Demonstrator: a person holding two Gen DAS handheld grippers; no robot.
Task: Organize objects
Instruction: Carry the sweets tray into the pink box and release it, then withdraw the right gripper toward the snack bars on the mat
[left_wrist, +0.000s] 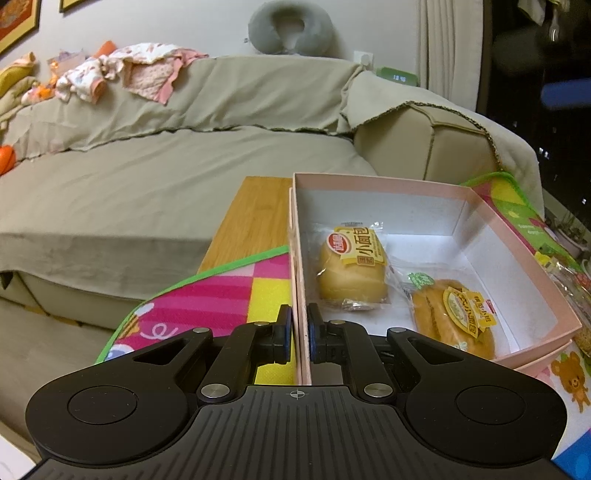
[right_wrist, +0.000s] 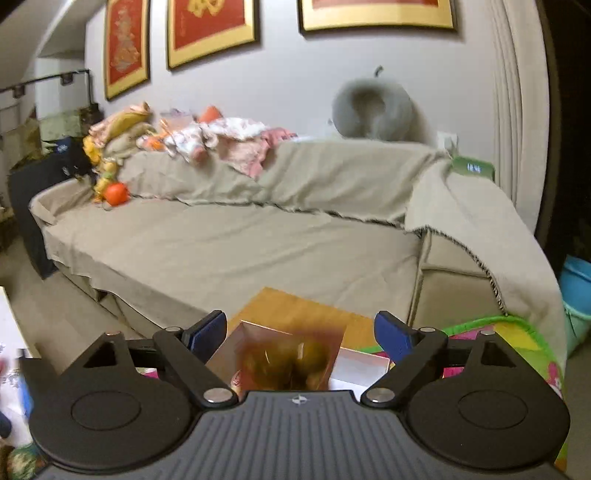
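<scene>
Left tool (left_wrist: 300, 334) clamped pink box (left_wrist: 436, 184) wall, steadying; two bread packets (left_wrist: 352, 269) ahead inside. Right tool (right_wrist: 300, 332) gaped empty; next packet needed fetching.

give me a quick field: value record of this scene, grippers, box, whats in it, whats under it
left gripper: shut on the near wall of the pink cardboard box
right gripper: open, nothing between its pads, raised above the box
box contents: two wrapped bread buns, a round pale bun toward the left wall and a flatter golden bun nearer the right wall
under the box: colourful play mat with green edging, over a wooden table
background: beige covered sofa, grey neck pillow
</scene>
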